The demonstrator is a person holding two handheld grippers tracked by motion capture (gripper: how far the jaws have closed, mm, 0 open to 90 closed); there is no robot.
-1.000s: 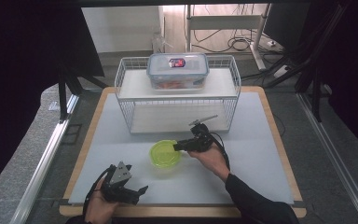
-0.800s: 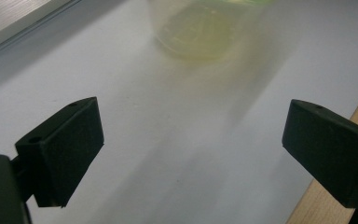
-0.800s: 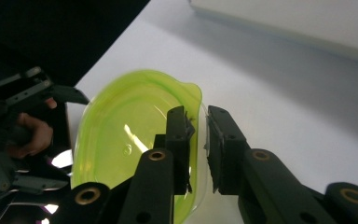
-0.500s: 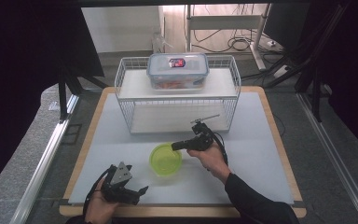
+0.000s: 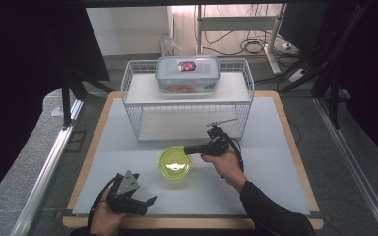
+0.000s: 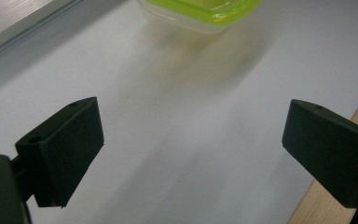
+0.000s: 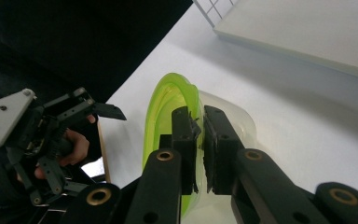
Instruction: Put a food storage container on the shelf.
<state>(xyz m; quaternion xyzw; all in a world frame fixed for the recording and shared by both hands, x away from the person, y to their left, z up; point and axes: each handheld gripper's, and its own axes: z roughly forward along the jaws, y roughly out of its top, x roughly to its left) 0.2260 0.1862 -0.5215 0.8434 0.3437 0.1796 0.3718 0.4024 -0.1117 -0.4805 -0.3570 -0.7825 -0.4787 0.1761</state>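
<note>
On the white table mat, right hand-held gripper (image 7: pixel 199 140) clamping green bowl (image 5: pixel 175 163) rim — left hand-held gripper (image 6: pixel 191 149) released

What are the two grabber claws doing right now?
Left gripper: open, holding nothing.
Right gripper: its jaws have just been closing, now clamped on the rim of the lime-green translucent plastic bowl.

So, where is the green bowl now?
In the high view the bowl sits mid-table, just before the wire rack, its right rim between the right gripper fingers.
</note>
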